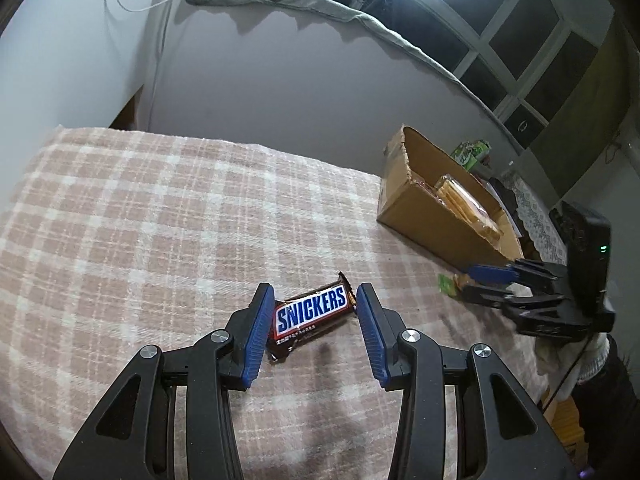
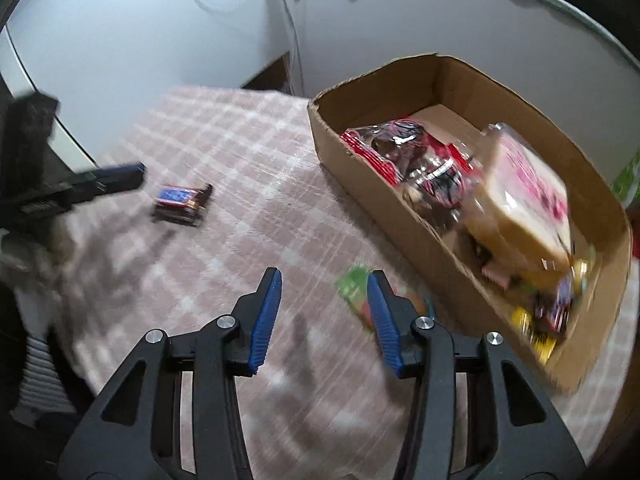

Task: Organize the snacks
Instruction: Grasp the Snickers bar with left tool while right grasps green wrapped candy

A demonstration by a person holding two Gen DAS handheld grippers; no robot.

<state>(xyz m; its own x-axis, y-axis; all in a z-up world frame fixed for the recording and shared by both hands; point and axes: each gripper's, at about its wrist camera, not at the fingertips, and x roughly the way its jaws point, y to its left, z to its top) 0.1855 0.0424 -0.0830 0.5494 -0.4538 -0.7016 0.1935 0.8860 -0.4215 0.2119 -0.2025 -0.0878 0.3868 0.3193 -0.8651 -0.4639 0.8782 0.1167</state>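
Note:
A Snickers bar lies on the pink checked blanket, between the open blue fingers of my left gripper. The bar also shows in the right wrist view, blurred, beside the left gripper. My right gripper is open and empty above the blanket; a small green snack packet lies partly behind its right finger. In the left wrist view the right gripper is over that green packet. A cardboard box holds several snack packs.
The box stands at the blanket's right side, near a white wall. A wrapped bread pack fills much of the box. A green packet lies behind the box. The right wrist view is motion-blurred.

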